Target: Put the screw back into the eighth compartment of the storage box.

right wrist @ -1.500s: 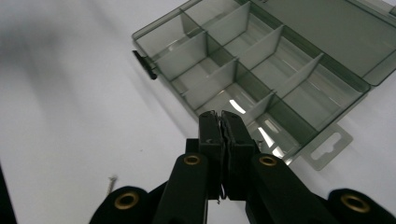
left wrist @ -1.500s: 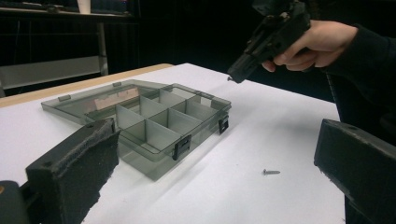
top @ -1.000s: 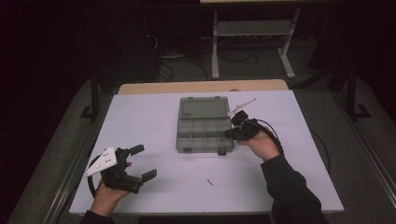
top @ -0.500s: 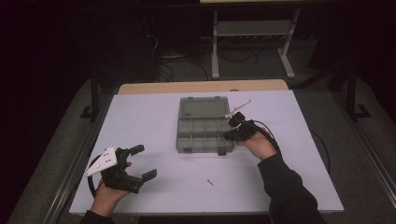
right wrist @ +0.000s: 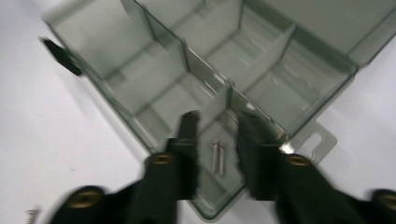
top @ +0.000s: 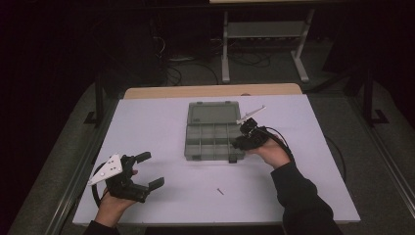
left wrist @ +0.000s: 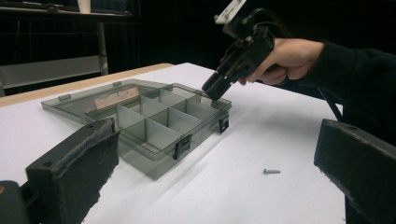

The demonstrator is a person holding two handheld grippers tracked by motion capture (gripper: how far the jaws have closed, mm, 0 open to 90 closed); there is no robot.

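On the white table (top: 161, 122), a grey clear-plastic box (top: 213, 129) with compartments lies open near the middle, lid folded flat behind it. At its right front corner, the right gripper (right wrist: 215, 140) points down into a compartment, jaws a little apart with nothing between them; two screws (right wrist: 217, 157) lie on the compartment floor between the jaw tips. Another screw (top: 220, 191) lies on the table in front of the box. Near the front left corner, well apart from the box, the left gripper (top: 149, 170) is held with jaws wide apart and empty.
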